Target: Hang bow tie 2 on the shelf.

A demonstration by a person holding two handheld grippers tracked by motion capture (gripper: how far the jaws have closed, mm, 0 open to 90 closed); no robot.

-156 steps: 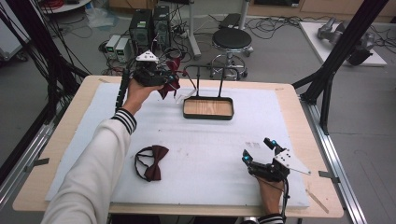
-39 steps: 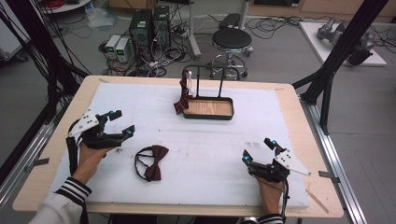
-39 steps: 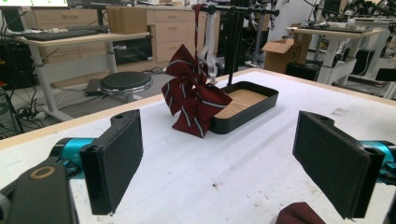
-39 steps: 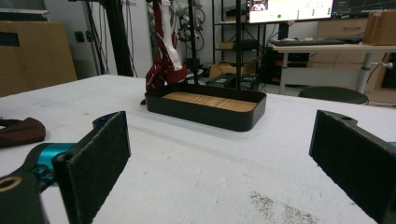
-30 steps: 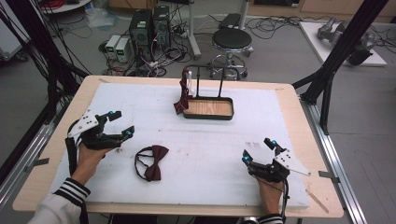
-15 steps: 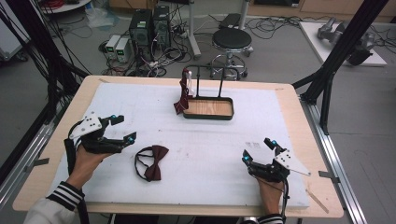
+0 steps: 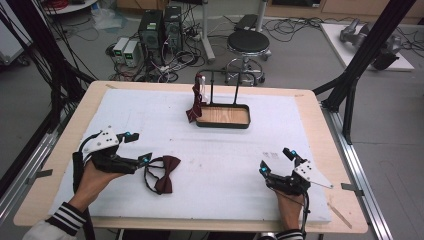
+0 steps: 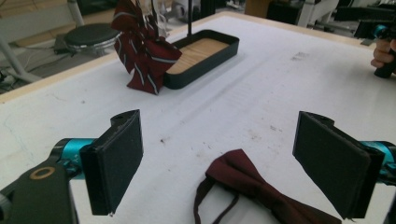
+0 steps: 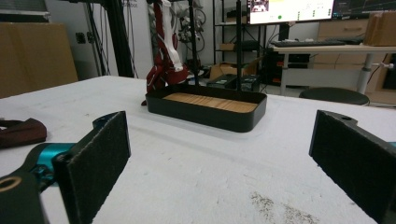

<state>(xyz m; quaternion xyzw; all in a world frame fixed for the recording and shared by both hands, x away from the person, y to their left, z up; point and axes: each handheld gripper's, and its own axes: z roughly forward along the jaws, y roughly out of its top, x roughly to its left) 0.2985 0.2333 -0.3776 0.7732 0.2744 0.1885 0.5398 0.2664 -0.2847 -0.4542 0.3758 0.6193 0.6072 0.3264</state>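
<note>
A dark red bow tie [image 7: 163,173] with its strap lies flat on the white mat at the front left. My left gripper [image 7: 138,147] stands open just left of it, its nearer jaw close to the strap. In the left gripper view the bow tie [image 8: 261,193] lies low between the wide-apart jaws of the left gripper [image 8: 219,144], not gripped. A striped dark red tie [image 7: 195,102] hangs from the rack above a black tray [image 7: 222,123] with a wooden floor. My right gripper [image 7: 275,160] rests open at the front right, holding nothing.
The tray [image 9: 205,114] and its two upright posts stand at the back middle of the mat [image 7: 240,150]. A stool [image 7: 251,44], computers and cables are on the floor beyond the table. The black frame leg [image 7: 350,85] rises at the right.
My left gripper left the striped tie on the rack, came back to the front left, and has slid right up to the bow tie. The right gripper has not moved.
</note>
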